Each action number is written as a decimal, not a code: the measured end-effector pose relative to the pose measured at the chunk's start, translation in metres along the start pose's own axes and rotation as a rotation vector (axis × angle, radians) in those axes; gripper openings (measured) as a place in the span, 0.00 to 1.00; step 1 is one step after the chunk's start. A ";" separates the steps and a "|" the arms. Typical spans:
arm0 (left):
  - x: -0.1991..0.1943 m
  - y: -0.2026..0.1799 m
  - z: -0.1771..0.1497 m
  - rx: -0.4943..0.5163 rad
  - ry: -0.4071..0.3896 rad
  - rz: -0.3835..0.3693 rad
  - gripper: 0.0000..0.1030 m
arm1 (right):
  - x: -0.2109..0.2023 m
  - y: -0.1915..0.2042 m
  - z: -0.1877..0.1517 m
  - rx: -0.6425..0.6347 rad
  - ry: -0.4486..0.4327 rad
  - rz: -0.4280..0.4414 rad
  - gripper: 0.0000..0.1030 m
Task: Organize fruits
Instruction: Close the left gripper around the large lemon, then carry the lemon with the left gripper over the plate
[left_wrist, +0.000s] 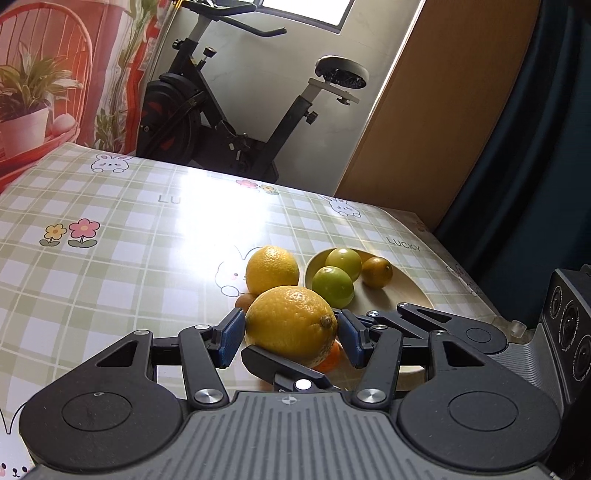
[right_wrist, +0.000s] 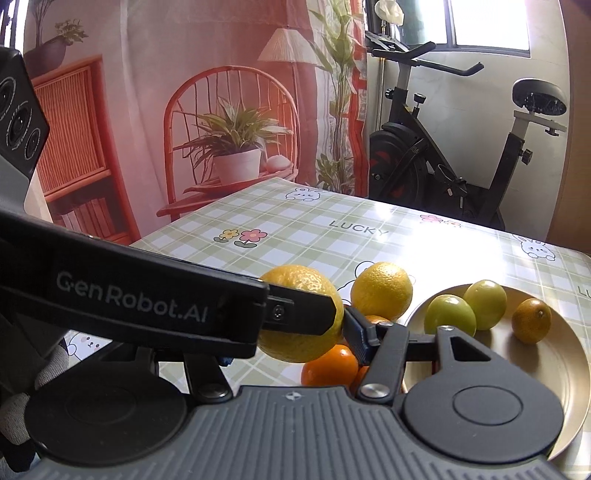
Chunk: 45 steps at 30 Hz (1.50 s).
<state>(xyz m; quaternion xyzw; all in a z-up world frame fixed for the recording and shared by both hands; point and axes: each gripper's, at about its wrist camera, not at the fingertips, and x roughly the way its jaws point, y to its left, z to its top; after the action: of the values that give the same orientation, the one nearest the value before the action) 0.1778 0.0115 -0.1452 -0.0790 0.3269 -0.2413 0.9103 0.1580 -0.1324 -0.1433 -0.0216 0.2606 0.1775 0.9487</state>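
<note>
Pinched between the left gripper (left_wrist: 291, 338) pads at lower centre: a lemon (left_wrist: 291, 325), above two oranges (right_wrist: 328, 365). Right gripper (right_wrist: 290, 347) fingers either side of it; cannot tell whether gripping. At right, tan plate (left_wrist: 399, 291) holding two green fruits (left_wrist: 332, 286) and one small orange-yellow fruit (left_wrist: 376, 271).

left claw (right_wrist: 122, 295) hides right claw's left finger | orange (left_wrist: 328, 360) mostly behind lemon (left_wrist: 291, 325)
</note>
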 end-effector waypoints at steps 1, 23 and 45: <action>0.001 -0.005 0.002 0.013 0.000 -0.001 0.56 | -0.004 -0.003 0.001 0.010 -0.009 -0.004 0.57; 0.074 -0.094 0.025 0.203 0.079 -0.047 0.56 | -0.044 -0.102 -0.017 0.246 -0.095 -0.144 0.57; 0.146 -0.135 0.028 0.218 0.145 -0.093 0.56 | -0.038 -0.159 -0.040 0.250 -0.104 -0.276 0.57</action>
<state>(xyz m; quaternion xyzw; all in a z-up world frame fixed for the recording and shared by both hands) 0.2409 -0.1786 -0.1644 0.0228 0.3598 -0.3224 0.8753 0.1640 -0.2988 -0.1668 0.0700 0.2257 0.0128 0.9716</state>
